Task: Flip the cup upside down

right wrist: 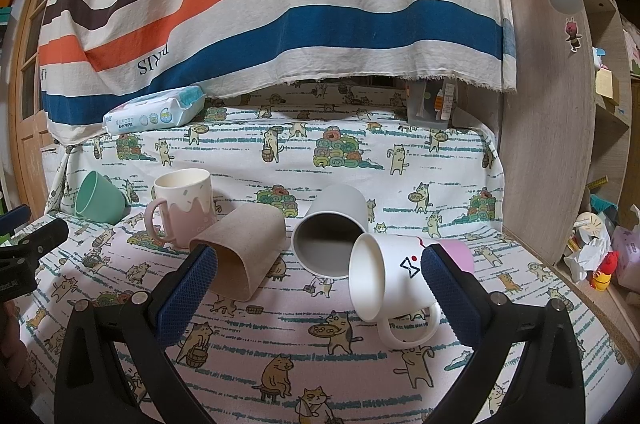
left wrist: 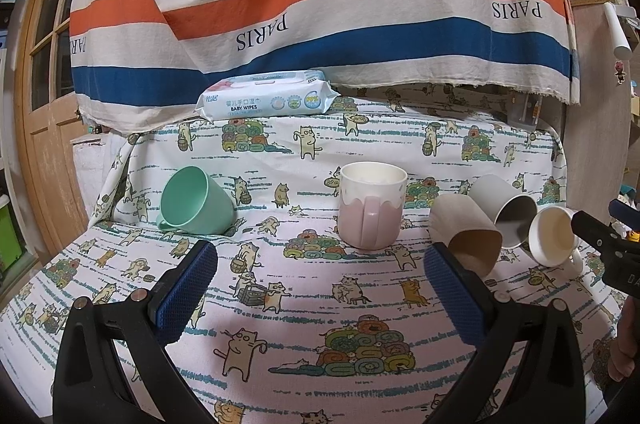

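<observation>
Both claws are hanging spread apart, gripping nothing: left gripper (left wrist: 320, 288) over the cat-print tablecloth (left wrist: 304, 328), right gripper (right wrist: 320, 284) just short of the white mug (right wrist: 384, 280), which is lying on its side. Beyond it, tan cup (right wrist: 244, 252) and grey cup (right wrist: 332, 236) are lying tipped too. Pink mug (left wrist: 370, 210) is standing upright, green cup (left wrist: 196, 202) tilting. Baby wipes (left wrist: 266, 96) are sitting furthest back.

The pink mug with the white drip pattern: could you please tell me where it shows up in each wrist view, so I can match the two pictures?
Left wrist view: the pink mug stands upright near the centre, handle facing the camera, between the green cup and the tan cup.
Right wrist view: the pink mug stands upright at left of centre, handle to its left.
Shared landmark: the baby wipes pack behind it.
</observation>
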Demonstrator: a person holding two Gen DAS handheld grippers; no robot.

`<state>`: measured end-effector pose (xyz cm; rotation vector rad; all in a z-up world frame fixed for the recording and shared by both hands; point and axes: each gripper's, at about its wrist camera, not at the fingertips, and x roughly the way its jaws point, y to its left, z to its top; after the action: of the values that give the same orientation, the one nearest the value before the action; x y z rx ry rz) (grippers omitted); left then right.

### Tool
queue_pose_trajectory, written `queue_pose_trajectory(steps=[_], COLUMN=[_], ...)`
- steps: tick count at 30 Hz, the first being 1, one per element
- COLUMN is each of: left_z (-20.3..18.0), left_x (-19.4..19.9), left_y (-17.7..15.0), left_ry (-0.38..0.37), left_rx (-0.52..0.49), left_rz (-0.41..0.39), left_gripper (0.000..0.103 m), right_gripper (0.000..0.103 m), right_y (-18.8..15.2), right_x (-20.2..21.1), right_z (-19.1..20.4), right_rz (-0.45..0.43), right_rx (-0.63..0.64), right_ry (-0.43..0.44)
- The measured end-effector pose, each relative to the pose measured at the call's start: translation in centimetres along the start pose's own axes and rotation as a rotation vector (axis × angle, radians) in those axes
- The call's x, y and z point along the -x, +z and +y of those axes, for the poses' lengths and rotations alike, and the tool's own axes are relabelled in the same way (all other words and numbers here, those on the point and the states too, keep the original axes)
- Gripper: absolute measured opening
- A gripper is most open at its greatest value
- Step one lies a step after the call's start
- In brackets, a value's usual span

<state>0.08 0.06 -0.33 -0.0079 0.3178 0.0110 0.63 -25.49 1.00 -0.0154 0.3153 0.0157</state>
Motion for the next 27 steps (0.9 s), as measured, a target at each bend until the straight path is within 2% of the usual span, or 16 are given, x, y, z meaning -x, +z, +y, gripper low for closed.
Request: queue_pose_trajectory(steps=[8, 12, 27], left_z=[-0.06, -0.38, -0.21], left_x=[0.15, 0.32, 0.24], left_y=[0.02, 0.04, 0.04], left_ry=[0.002, -0.021, -0.003], left_rx=[-0.002, -0.017, 0.002], left_rz=[-0.007, -0.014, -0.016], left_gripper=[0.103, 0.103, 0.103], right_gripper=[0.102, 0.102, 0.102], right_y=[-0.02, 0.0, 0.04], right_x=[0.06, 0.09, 0.18], right_z=[0.1, 0.06, 0.2], right_rz=[-0.004, -0.006, -0.008], right_rx=[0.0, 0.002, 0.002], right_ry=[0.0, 0.004, 0.001])
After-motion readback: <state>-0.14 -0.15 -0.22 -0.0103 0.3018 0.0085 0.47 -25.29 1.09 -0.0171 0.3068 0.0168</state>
